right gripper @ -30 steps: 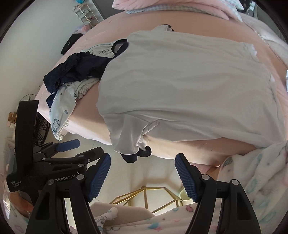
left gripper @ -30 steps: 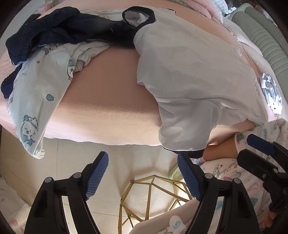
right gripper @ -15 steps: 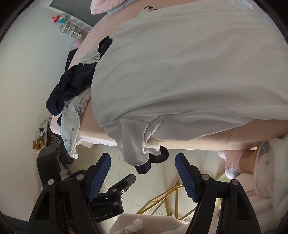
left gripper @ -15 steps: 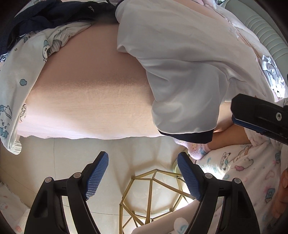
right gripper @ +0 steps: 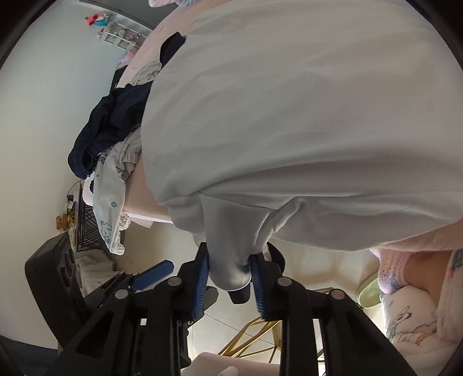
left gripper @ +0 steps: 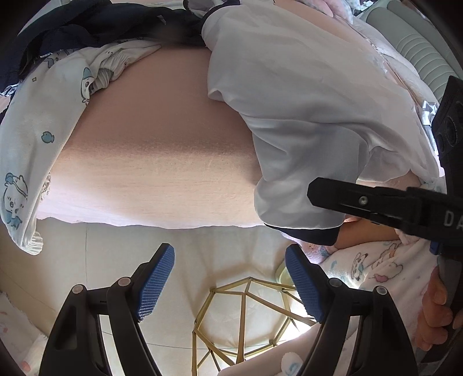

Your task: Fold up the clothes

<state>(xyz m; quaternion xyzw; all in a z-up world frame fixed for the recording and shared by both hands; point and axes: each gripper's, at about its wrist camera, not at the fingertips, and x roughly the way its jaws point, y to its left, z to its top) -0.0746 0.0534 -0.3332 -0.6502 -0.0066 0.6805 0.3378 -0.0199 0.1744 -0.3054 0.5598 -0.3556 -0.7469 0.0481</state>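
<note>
A white shirt [left gripper: 303,101] [right gripper: 289,115] lies spread on the pink bed, and its near sleeve [right gripper: 228,260] hangs over the bed's edge. That sleeve ends in a navy cuff [left gripper: 309,234]. My right gripper [right gripper: 230,280] is closing its jaws on the sleeve, and the blue pads [right gripper: 202,277] press the bunched cloth from both sides. In the left wrist view one black finger [left gripper: 361,199] of it lies across the sleeve. My left gripper [left gripper: 230,286] stands open and holds nothing, below the bed edge and left of the sleeve.
A navy garment [left gripper: 86,26] and a pale printed baby garment [left gripper: 37,121] lie at the bed's left end. Bare pink sheet [left gripper: 162,156] separates them from the shirt. A gold wire frame [left gripper: 243,318] stands on the floor below. The person's printed pyjamas [left gripper: 376,269] are at right.
The right gripper came down to the hanging sleeve and its jaws went from wide apart to clamped on it. The left gripper stayed open and barely moved.
</note>
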